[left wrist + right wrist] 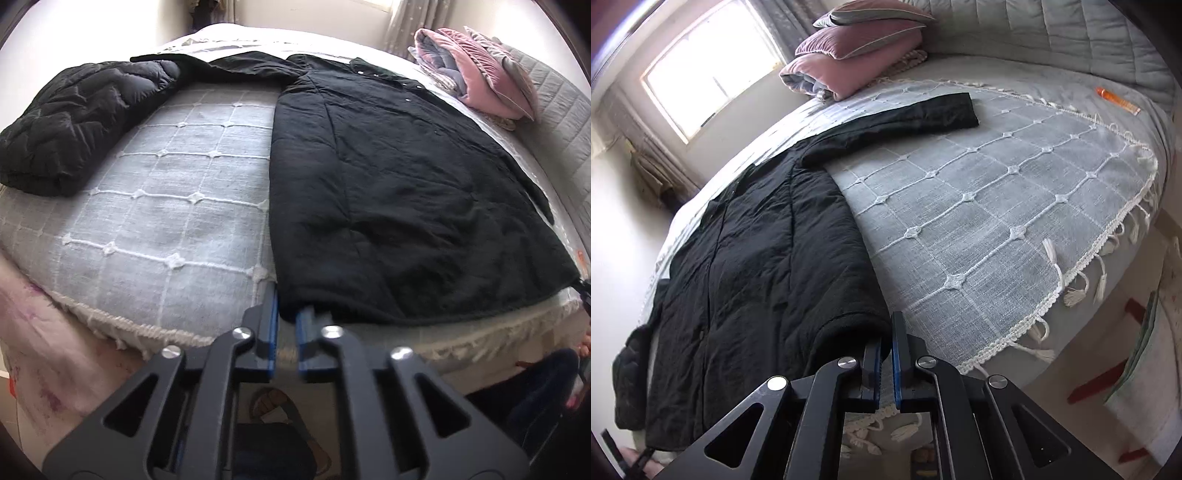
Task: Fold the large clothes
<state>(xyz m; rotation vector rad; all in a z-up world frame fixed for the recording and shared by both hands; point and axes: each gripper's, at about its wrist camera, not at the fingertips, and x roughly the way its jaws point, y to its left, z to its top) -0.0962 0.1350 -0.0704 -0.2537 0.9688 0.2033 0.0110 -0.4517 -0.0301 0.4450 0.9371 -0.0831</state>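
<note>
So, left wrist view first: the black coat (388, 184) lies spread flat on the bed's grey tufted bedspread (166, 206), its hem at the near edge of the bed and its collar end towards the far edge; the left gripper (287, 317) sits right at the hem's left corner, its blue-padded jaws a little apart, with the corner of the hem lying between them; I can't tell for sure whether the pads actually press on the fabric; left of the coat, well apart from it across bare bedspread, sits a bundled dark quilted jacket (77, 122); beyond the coat's right edge there's a stack of pink and grey pillows (484, 70) by the padded headboard (565, 110); a person's sandalled foot (273, 402) shows on the floor below the gripper.

Right wrist view: same coat (750, 251), now seen from its other side, one sleeve (908, 118) stretched out over the bedspread (997, 192) towards the pillows (857, 55); the right gripper (885, 343) is at the coat's near hem corner, jaws nearly together and pinching that dark edge; an orange tube (1117, 99) lies well apart from the coat, out near the headboard (1071, 33); a bright window (709, 66) sits beyond the coat's far end.
</note>
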